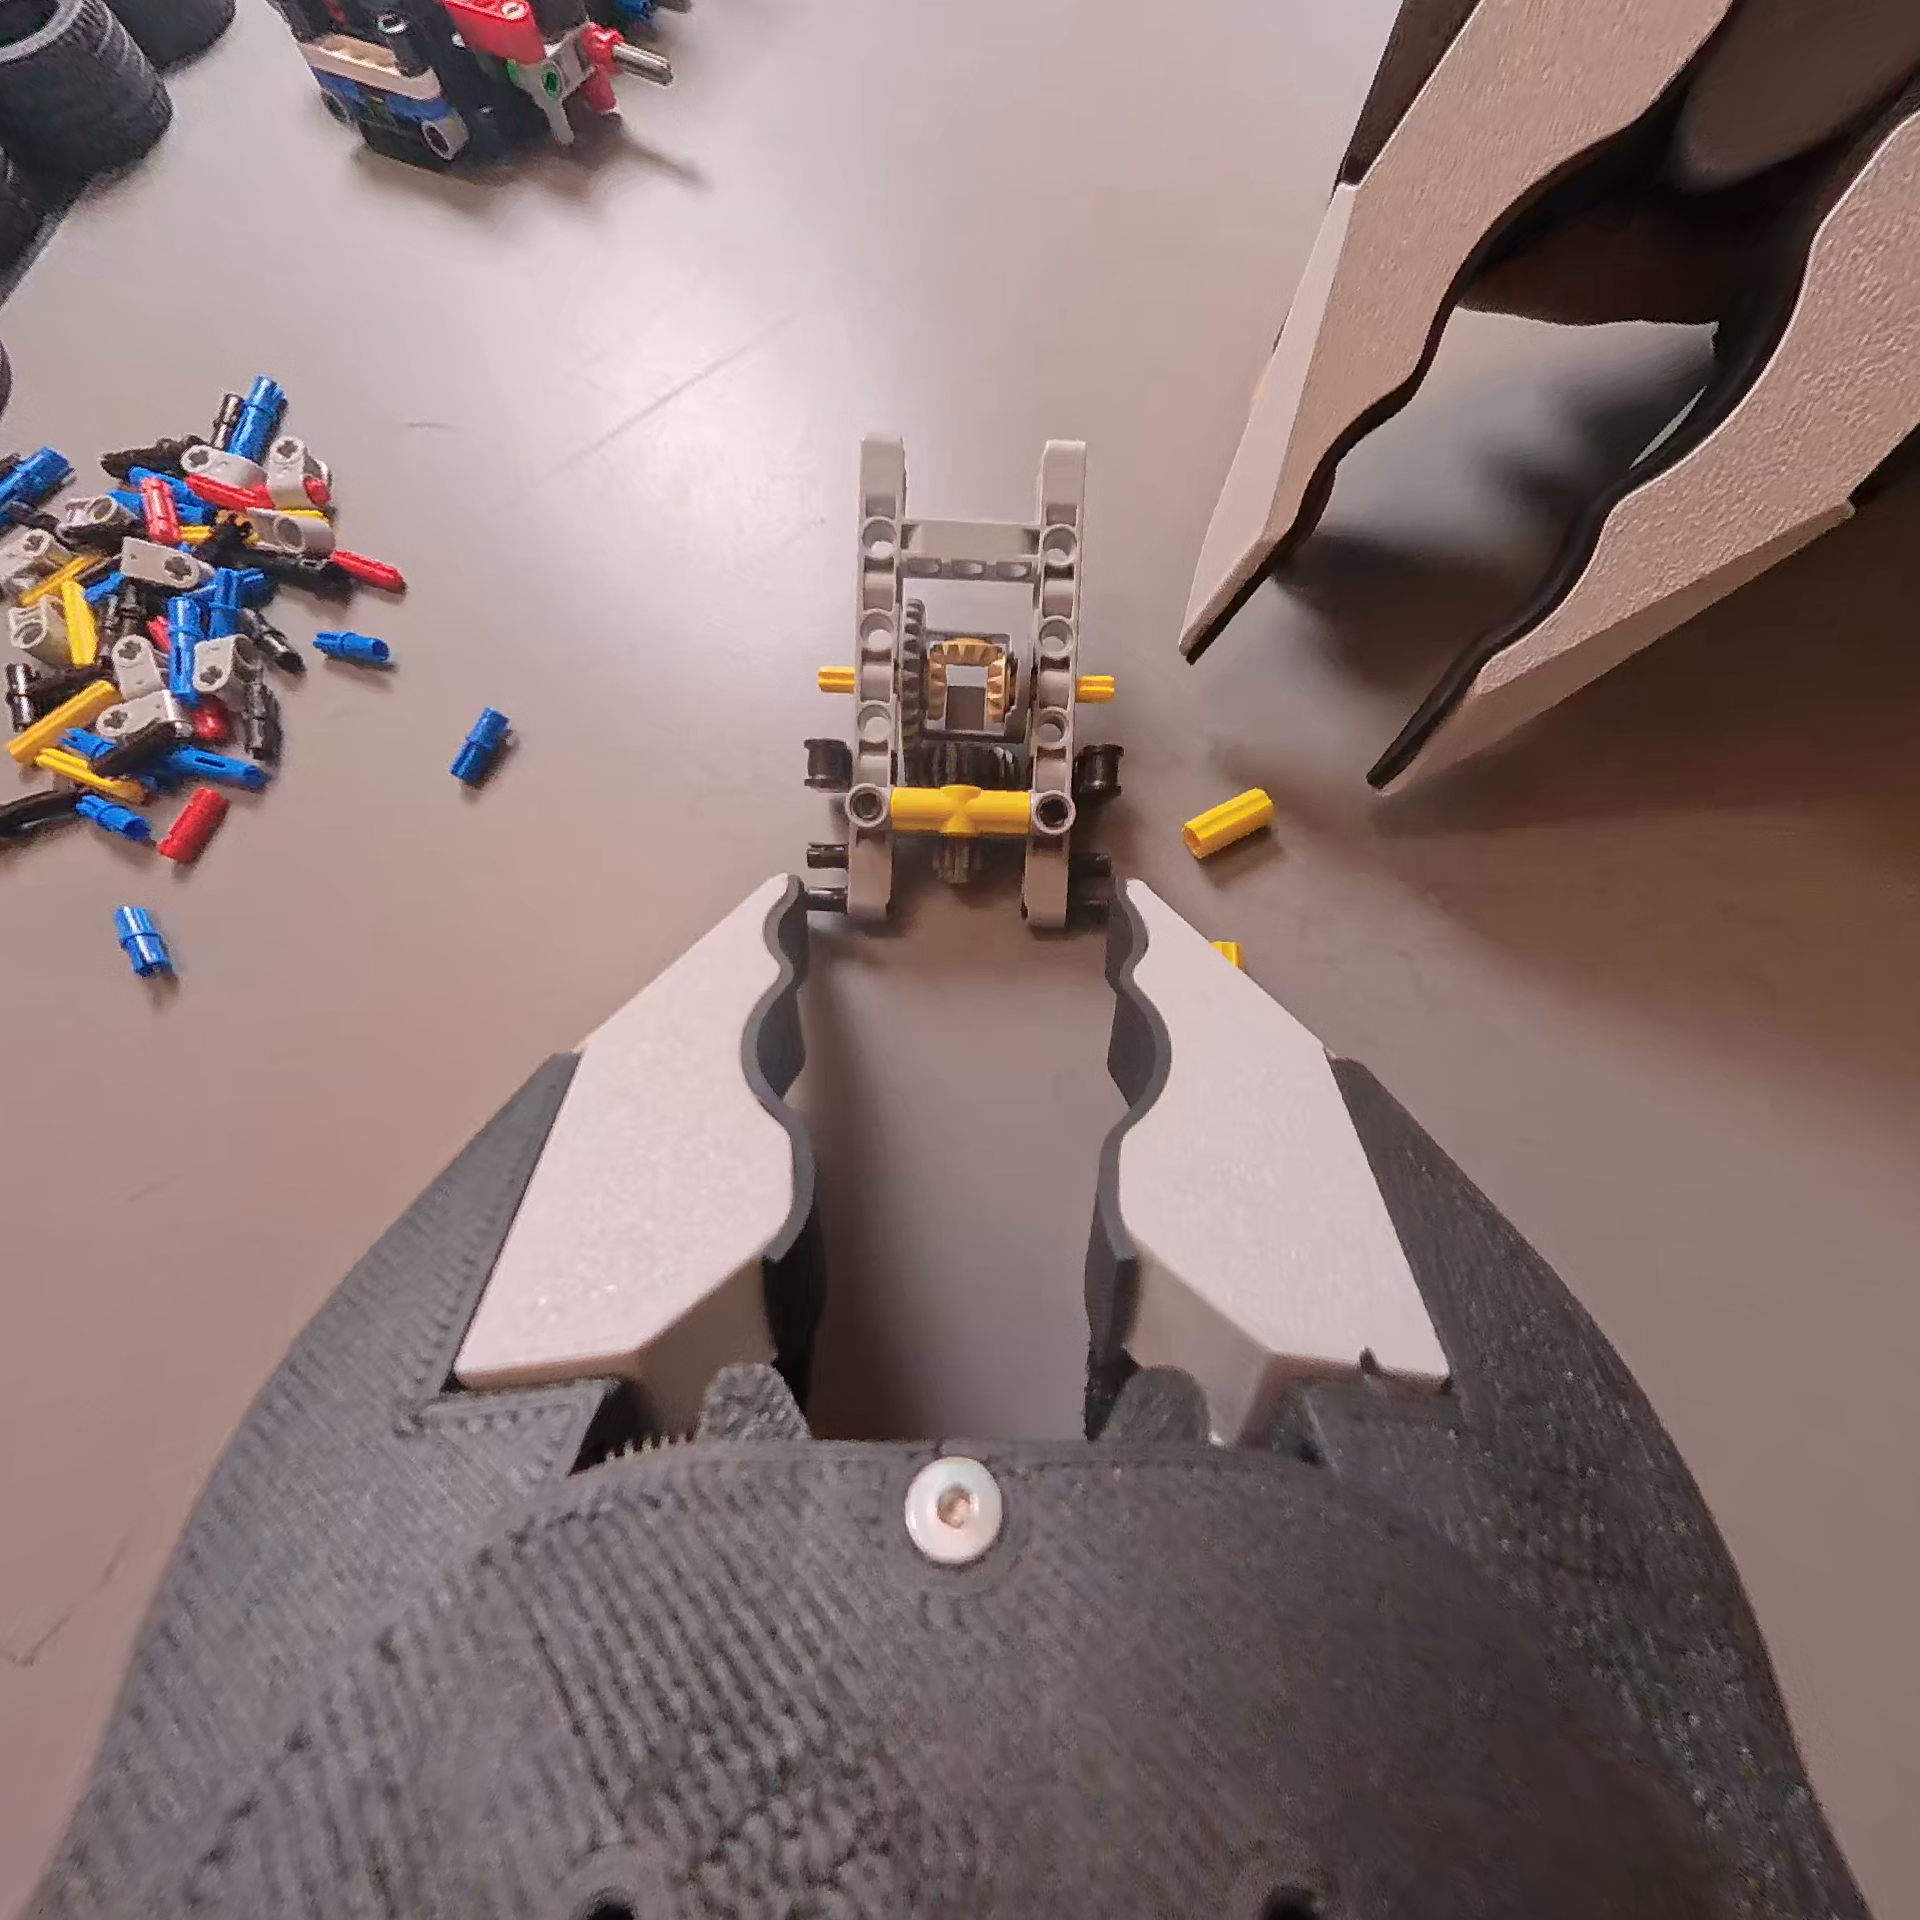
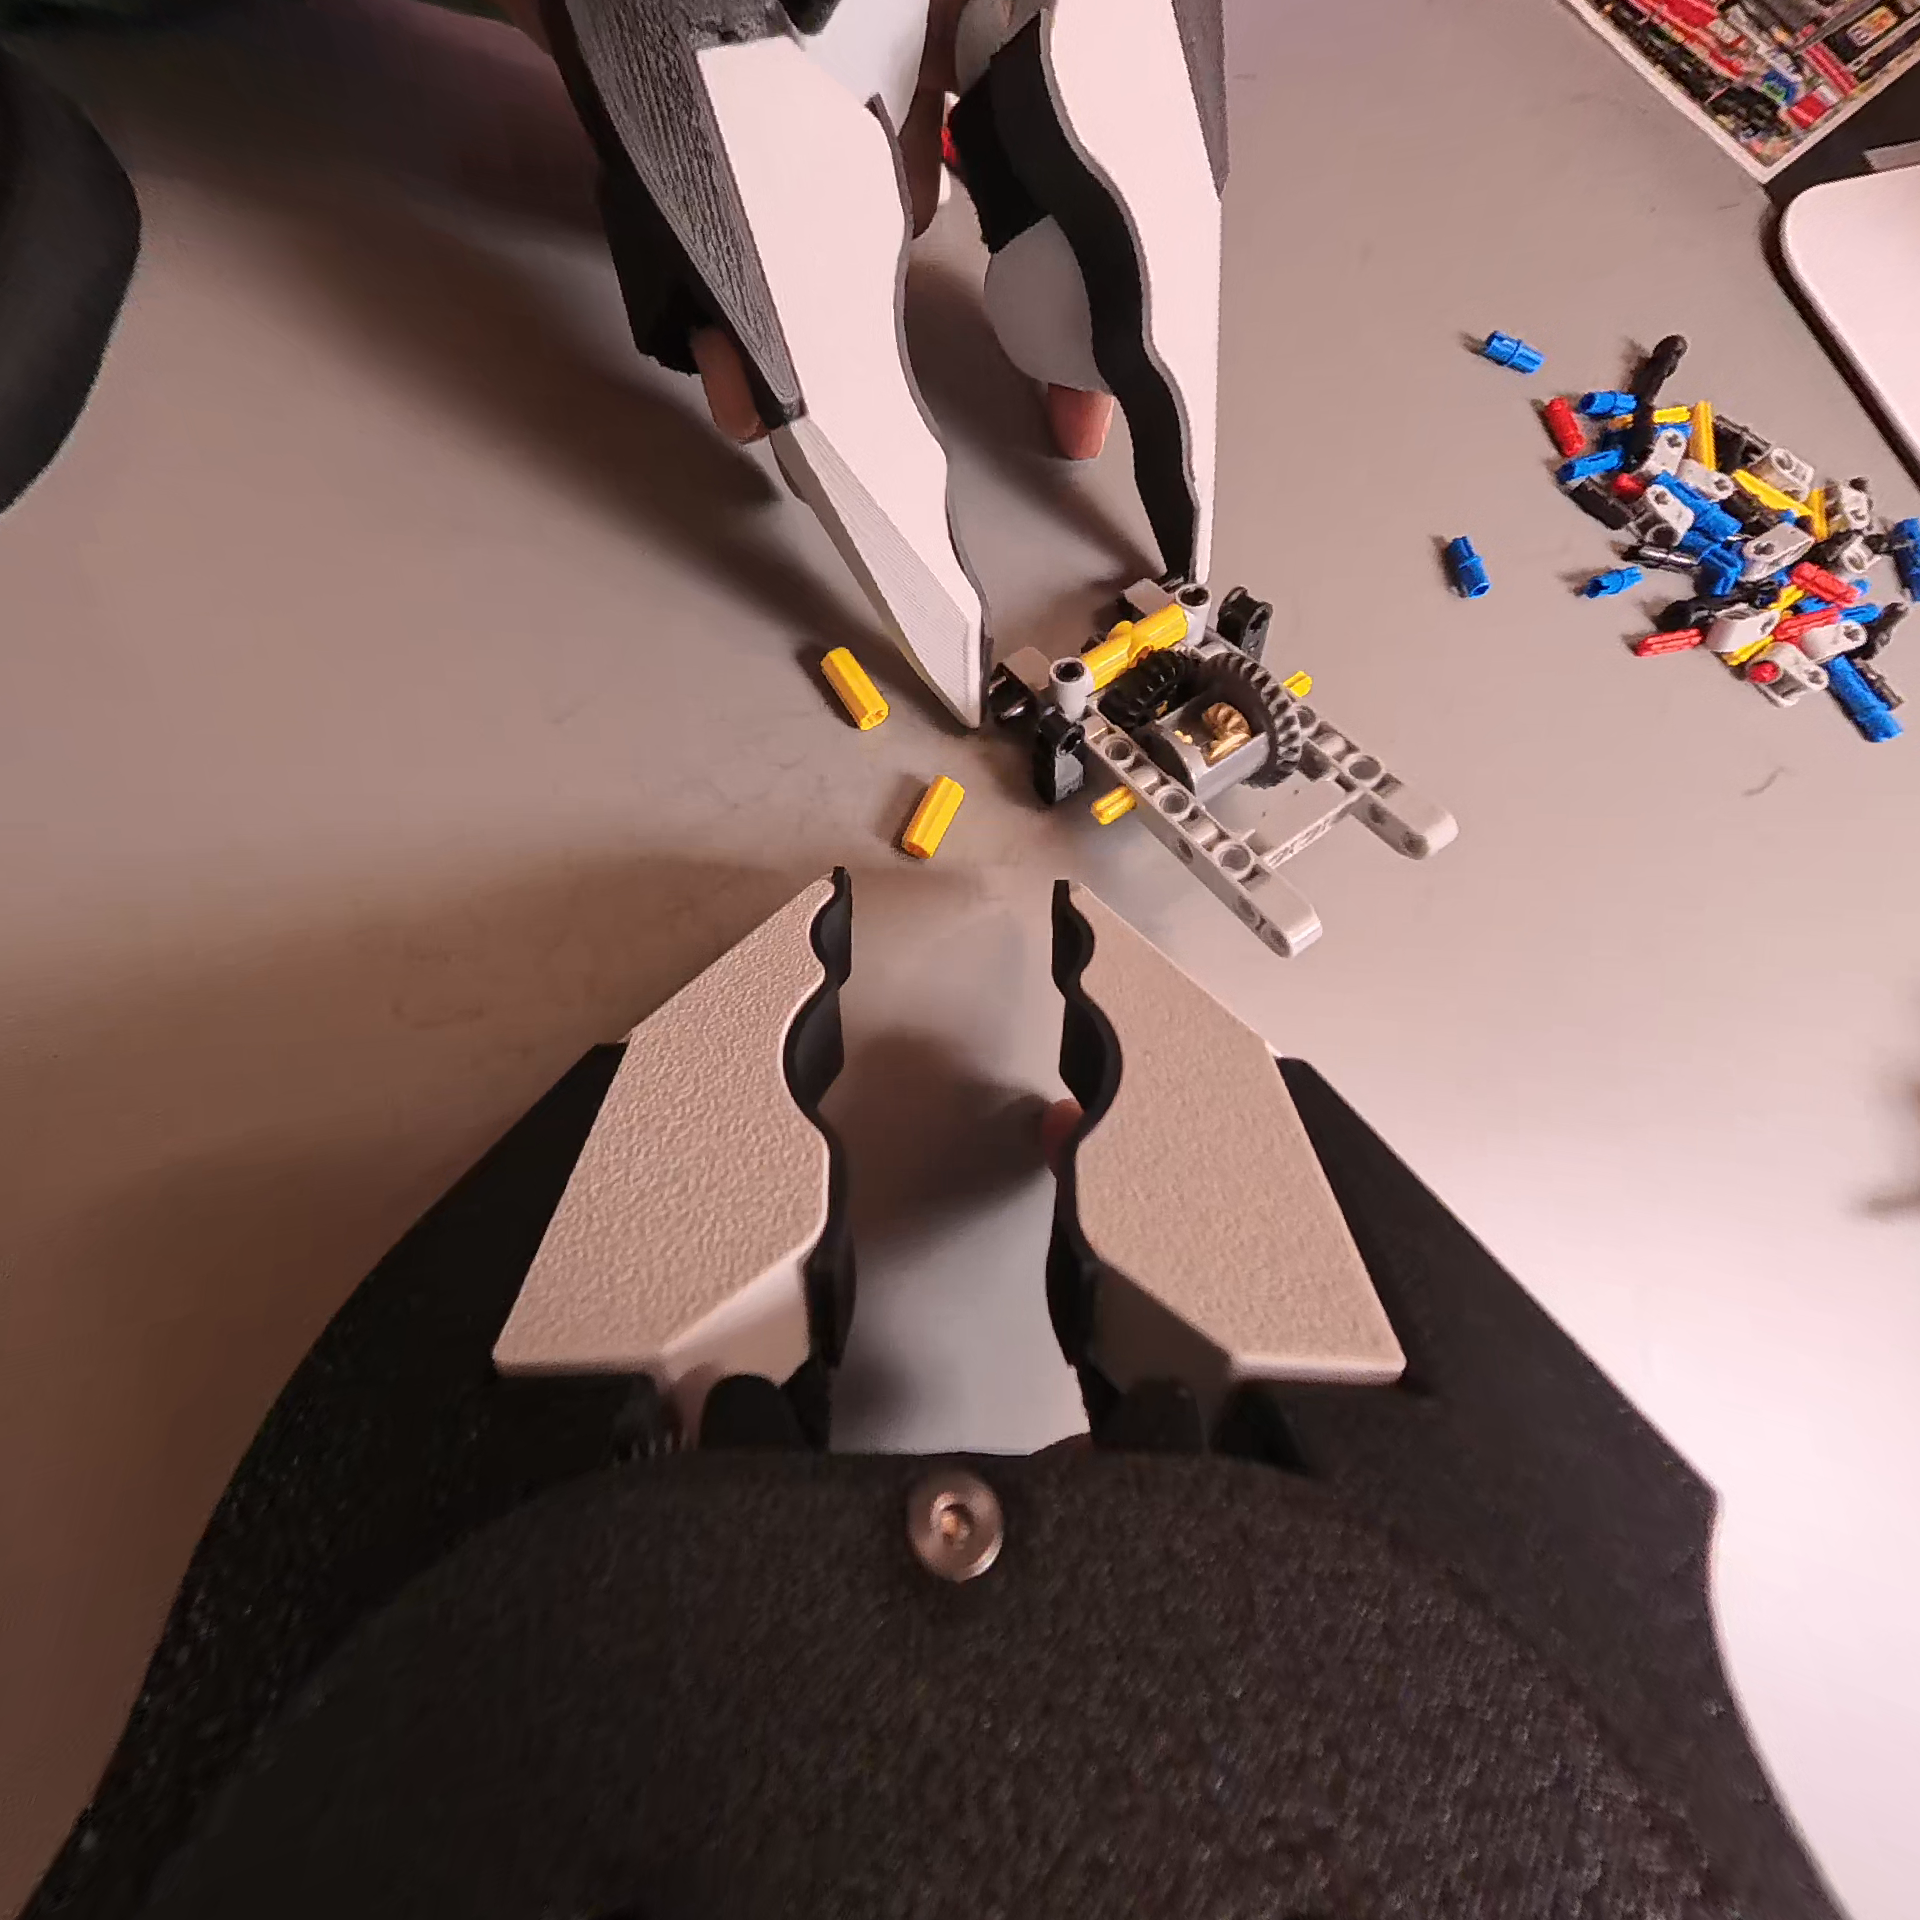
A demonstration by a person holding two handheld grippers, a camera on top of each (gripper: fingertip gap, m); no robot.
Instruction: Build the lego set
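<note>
A grey lego frame [image 1: 971, 665] with black gears, a tan gear and a yellow cross axle lies flat on the table; it also shows in the right wrist view [image 2: 1216, 769]. My left gripper [image 1: 961, 899] is open, its tips on either side of the frame's near end by the black pins; the right wrist view shows it from above [image 2: 1081, 649]. I cannot tell if the tips touch. My right gripper [image 2: 951, 894] is open and empty, low over the table just short of the frame; it shows at the upper right in the left wrist view [image 1: 1288, 717]. Two short yellow connectors [image 2: 932, 817] [image 2: 854, 688] lie between the grippers.
A pile of small blue, red, yellow, grey and black pieces [image 1: 156, 623] [image 2: 1745, 582] lies to one side, with loose blue pins [image 1: 480, 744] around it. A larger built model [image 1: 478, 73] and black tyres [image 1: 73, 104] stand far off. A printed sheet [image 2: 1766, 73] lies at the far corner.
</note>
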